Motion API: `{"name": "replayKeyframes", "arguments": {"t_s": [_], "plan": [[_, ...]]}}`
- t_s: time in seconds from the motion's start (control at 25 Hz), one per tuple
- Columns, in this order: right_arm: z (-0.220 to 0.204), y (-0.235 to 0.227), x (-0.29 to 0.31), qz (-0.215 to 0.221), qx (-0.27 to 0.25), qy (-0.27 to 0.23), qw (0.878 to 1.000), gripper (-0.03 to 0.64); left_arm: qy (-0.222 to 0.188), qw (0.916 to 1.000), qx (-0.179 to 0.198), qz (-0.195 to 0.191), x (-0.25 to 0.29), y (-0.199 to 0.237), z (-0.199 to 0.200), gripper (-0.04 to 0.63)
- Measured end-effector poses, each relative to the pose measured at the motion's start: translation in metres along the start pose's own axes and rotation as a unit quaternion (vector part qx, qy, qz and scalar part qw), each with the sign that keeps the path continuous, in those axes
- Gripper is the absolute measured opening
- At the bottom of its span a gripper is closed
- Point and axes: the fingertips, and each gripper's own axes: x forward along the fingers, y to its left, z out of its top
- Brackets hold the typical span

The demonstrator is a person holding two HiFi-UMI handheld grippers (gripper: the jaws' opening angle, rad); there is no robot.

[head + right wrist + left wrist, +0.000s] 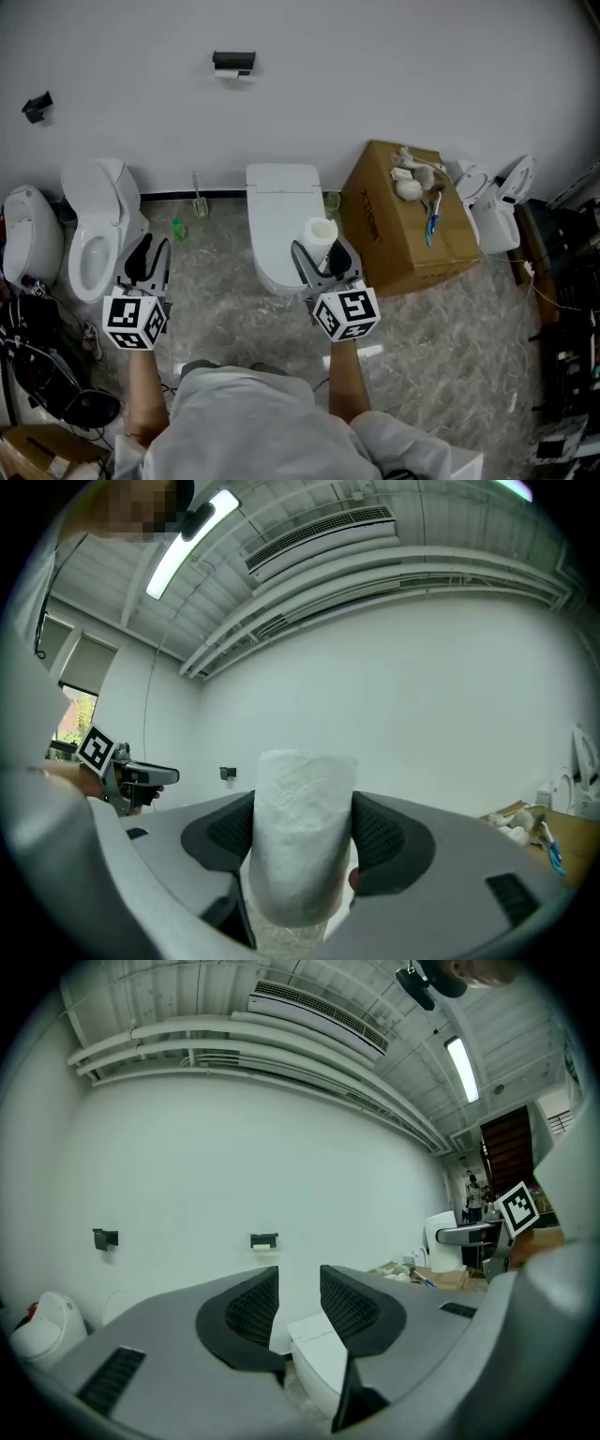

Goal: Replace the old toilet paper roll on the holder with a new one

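Note:
High on the white wall hangs a black paper holder (233, 60) with a small white remnant (232, 74) under it. It also shows far off in the left gripper view as the holder (264, 1239), and in the right gripper view as the holder (228, 773). My right gripper (321, 251) is shut on a full white toilet paper roll (321, 231), held upright over the middle toilet. The roll (305, 789) fills the jaws of my right gripper (302, 816). My left gripper (153, 251) stands open with nothing between its jaws, seen as the left gripper (298, 1288).
A white toilet (94, 225) stands at the left and a closed one (281, 211) in the middle. A cardboard box (394, 234) with loose items on it sits at the right, with more toilets (497, 202) beyond it. A second black fixture (37, 106) is on the wall. Cables (42, 361) lie at the left.

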Motion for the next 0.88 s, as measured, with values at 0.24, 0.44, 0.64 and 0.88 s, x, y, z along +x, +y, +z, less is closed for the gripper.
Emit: {"name": "replayKeyframes", "arguments": {"t_s": [0.24, 0.44, 0.64, 0.88], "plan": [[-0.008, -0.019, 0.013, 0.011, 0.004, 0.000, 1.000, 0.305, 0.002, 1.0000, 0.003, 0.006, 0.017, -0.008, -0.005, 0.135], [-0.012, -0.025, 0.038, 0.013, 0.006, 0.002, 1.000, 0.305, 0.004, 0.9999, 0.000, 0.013, 0.036, 0.008, -0.009, 0.135], [-0.020, -0.023, 0.079, 0.012, 0.007, 0.003, 1.000, 0.305, 0.004, 0.9999, -0.005, 0.009, 0.066, 0.038, -0.019, 0.135], [-0.019, -0.021, 0.156, 0.003, 0.007, 0.004, 1.000, 0.305, 0.004, 0.9999, -0.014, 0.000, 0.123, 0.098, -0.020, 0.135]]}}
